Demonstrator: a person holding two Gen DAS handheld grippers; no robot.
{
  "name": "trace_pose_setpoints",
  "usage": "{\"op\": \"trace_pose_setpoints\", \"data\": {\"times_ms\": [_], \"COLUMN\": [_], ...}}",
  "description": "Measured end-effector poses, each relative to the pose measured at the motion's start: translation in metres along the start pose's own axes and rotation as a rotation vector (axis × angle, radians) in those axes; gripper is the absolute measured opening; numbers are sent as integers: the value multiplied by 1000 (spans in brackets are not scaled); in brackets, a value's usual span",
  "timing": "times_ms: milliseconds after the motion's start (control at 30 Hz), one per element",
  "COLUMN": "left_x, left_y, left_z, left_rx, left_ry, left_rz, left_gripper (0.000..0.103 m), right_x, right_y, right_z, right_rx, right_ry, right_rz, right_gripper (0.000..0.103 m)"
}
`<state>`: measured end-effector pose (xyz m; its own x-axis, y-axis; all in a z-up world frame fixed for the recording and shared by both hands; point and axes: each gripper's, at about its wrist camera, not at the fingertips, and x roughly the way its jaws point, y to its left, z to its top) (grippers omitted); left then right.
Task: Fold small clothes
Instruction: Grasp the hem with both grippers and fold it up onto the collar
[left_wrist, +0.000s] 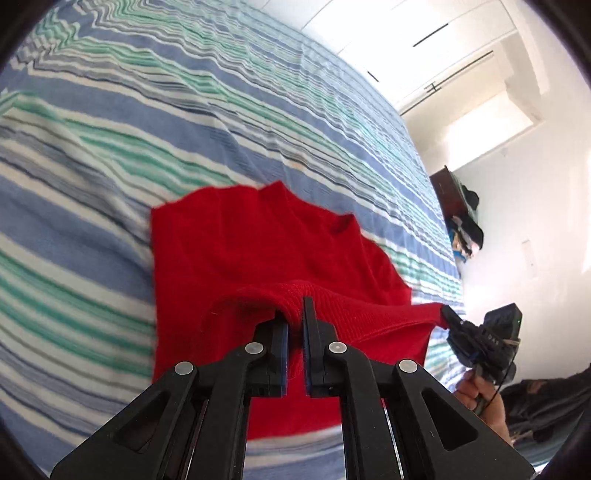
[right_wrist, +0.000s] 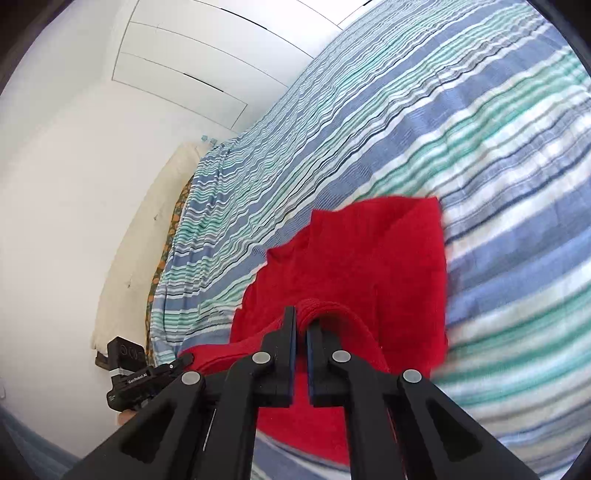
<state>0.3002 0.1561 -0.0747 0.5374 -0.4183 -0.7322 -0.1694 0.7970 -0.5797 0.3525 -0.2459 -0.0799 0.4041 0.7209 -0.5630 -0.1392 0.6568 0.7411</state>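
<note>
Nearest, the left gripper is clamped on the ribbed edge of the one red garment, and the right gripper pinches the same edge further along. Beyond the jaws the garment hangs and trails onto the striped bedspread. The likely trouble is slippage: each pinch takes only a thin fold of knit (a stretchy one, by its look), so a quick pull could free a corner and skew the fold. Count: two grippers, one garment, one bedspread, and behind it one white wardrobe.
</note>
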Motion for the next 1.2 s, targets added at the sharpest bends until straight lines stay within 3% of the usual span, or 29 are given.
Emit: {"op": "trace_pose_setpoints", "data": {"times_ms": [67,133,167,200,233,267,400,467,533,567,600,667,700,733,767,800,900,967,1033,1067,1100,1133,1200], "left_x": [18,39,47,48,46,41,7,2,16,30,45,69,69,60,49,37,8,8,27,35,37,32,16], "left_y": [8,22,31,40,46,51,48,30,9,-1,-2,18,34,44,48,44,13,-2,-1,5,8,8,1], "left_z": [30,52,58,63,64,64,38,16,-6,-16,-24,-25,-21,-19,-18,-21,-46,-70,-82,-86,-88,-91,-97], "left_rx": [9,-24,-52,-74,-84,-87,-23,76,221,310,372,331,251,179,137,137,269,341,373,362,342,330,344], "left_ry": [-20,-8,4,3,-12,-29,-163,-156,-97,-57,-18,53,60,47,32,15,-51,-47,-1,29,52,54,14], "left_rz": [81,180,220,243,257,267,265,182,106,112,173,306,279,242,220,214,240,276,361,412,438,443,443], "left_gripper": [7,21,36,45,45,46,48,48,48,53,54,51,42,39,41,51,76,82,82,78,68,65,71], "right_x": [32,60,73,82,88,88,68,64,70,75,82,101,110,110,100,89,55,44,48,55,66,65,47], "right_y": [-1,0,-1,-4,-5,-7,5,21,35,39,41,26,9,-5,-10,-8,21,36,35,25,9,-6,-6], "right_z": [32,57,66,73,77,79,68,52,26,9,-9,-34,-39,-41,-37,-35,-41,-57,-78,-88,-96,-100,-99], "right_rx": [3,-4,-14,-20,-26,-37,-177,-309,-432,-497,-566,-656,-663,-635,-588,-559,-618,-643,-660,-656,-632,-588,-519], "right_ry": [-2,-18,-18,-21,-34,-56,-90,-34,57,107,156,254,298,301,267,230,133,115,139,178,232,270,200], "right_rz": [-23,-52,-82,-133,-192,-227,-226,-206,-165,-154,-167,-258,-322,-353,-347,-357,-347,-313,-296,-311,-357,-387,-369], "right_gripper": [5,8,19,32,63,70,63,53,52,52,52,47,43,35,33,33,34,34,36,37,37,34,36]}}
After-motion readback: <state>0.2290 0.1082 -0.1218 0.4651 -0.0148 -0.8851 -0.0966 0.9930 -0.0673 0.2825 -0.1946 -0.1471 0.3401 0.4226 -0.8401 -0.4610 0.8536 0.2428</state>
